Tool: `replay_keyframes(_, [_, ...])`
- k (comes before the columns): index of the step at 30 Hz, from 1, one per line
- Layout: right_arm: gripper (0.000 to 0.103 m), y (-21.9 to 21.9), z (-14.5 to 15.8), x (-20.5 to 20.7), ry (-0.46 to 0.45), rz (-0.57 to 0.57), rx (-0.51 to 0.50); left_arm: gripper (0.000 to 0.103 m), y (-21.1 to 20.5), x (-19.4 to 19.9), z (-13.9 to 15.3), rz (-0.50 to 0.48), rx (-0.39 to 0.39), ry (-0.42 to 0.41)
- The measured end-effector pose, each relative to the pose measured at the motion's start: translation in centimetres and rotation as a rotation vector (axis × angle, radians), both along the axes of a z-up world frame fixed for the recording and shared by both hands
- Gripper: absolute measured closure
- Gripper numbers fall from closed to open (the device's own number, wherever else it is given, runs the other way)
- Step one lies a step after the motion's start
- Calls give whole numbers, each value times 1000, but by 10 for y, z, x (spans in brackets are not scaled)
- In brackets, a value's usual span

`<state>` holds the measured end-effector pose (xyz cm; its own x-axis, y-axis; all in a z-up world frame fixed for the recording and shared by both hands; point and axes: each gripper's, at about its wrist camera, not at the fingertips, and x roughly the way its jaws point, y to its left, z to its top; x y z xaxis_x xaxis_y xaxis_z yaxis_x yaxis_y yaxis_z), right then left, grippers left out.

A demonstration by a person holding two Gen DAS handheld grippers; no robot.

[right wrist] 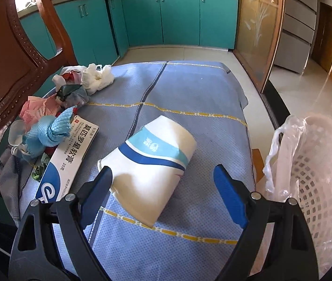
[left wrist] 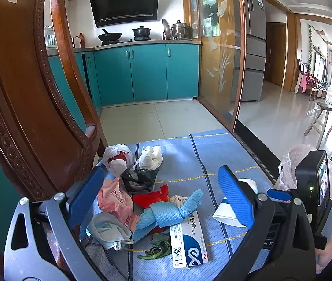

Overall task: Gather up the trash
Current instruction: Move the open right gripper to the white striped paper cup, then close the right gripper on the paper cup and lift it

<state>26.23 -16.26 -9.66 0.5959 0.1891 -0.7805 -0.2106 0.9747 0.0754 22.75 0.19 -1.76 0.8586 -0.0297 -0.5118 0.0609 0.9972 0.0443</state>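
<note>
A pile of trash lies on the blue cloth (right wrist: 189,89): a knotted blue rag (left wrist: 168,213), a white ointment box (left wrist: 187,238), a face mask (left wrist: 107,229), a pink wrapper (left wrist: 114,201), a red wrapper (left wrist: 149,197), a black bag (left wrist: 138,178), white tissue wads (left wrist: 149,157) and green peel (left wrist: 159,248). My left gripper (left wrist: 159,199) is open above the pile. A crushed paper cup (right wrist: 152,161) lies on its side. My right gripper (right wrist: 163,182) is open with the cup's near end between its fingers. A white basket lined with a plastic bag (right wrist: 315,164) stands to the right.
A carved wooden chair back (left wrist: 20,89) rises at the left of the pile. Teal kitchen cabinets (left wrist: 147,70) and a tiled floor (left wrist: 156,117) lie beyond the cloth. A glass sliding door (left wrist: 222,46) stands at the right.
</note>
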Motion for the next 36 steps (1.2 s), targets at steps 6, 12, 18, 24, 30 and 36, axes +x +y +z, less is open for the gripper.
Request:
replay_keyframes(6, [17, 4, -3, 1, 9, 11, -5, 5, 0, 0, -1, -1, 0, 0])
replay_keyframes(12, [17, 7, -4, 2, 8, 12, -2, 5, 0, 2, -4, -1, 6, 3])
replay_keyframes(18, [17, 8, -4, 3, 0, 19, -9, 5, 2, 3, -5, -5, 1, 12])
replay_keyframes(24, [17, 13, -3, 0, -22, 36, -30, 5, 1, 4, -7, -11, 15, 17])
replay_keyframes(30, [17, 15, -2, 0, -43, 38, -41, 5, 1, 4, -8, -10, 13, 20])
replay_keyframes(36, [25, 15, 1, 1, -66, 31, -45, 5, 2, 4, -9, -10, 13, 22])
